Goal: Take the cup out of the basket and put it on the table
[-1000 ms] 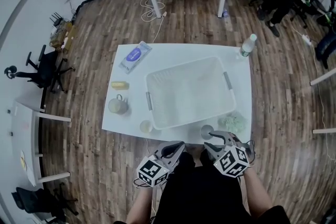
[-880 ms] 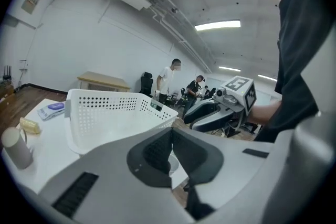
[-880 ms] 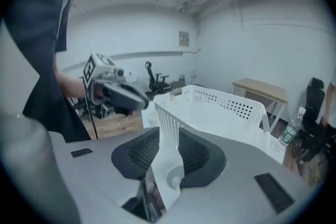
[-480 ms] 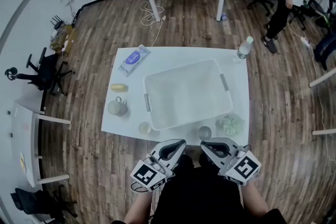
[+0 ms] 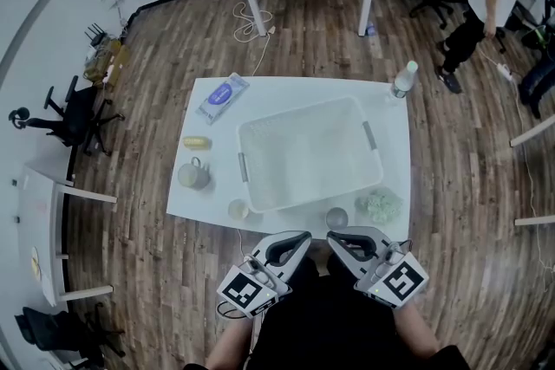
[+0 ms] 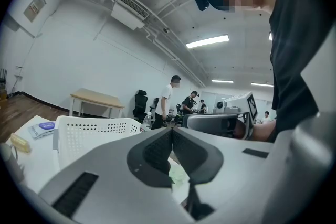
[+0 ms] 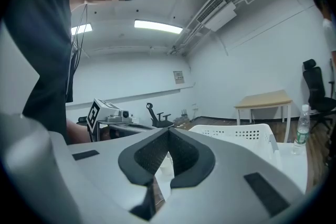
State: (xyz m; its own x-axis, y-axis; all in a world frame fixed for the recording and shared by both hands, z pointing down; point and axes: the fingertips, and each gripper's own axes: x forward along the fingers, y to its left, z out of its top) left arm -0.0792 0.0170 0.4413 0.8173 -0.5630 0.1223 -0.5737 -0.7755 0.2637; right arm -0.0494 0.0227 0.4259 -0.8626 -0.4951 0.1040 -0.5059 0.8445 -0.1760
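Now the cup [image 5: 336,217] is seen standing on the white counter [image 5: 224,153], outside the basket [image 5: 310,153]. It is placed near the counter's near edge, just beside the basket's near wall, with a crumpled green thing [image 5: 380,205] at its right. The left gripper [image 5: 303,236] and right gripper [image 5: 330,239] are held side by side off that near edge, apart from the cup. The left fingers [image 6: 156,153] are pressed together with nothing between them. The right fingers [image 7: 181,155] are likewise closed and empty. A bottle [image 5: 401,81] is stood at the far right corner.
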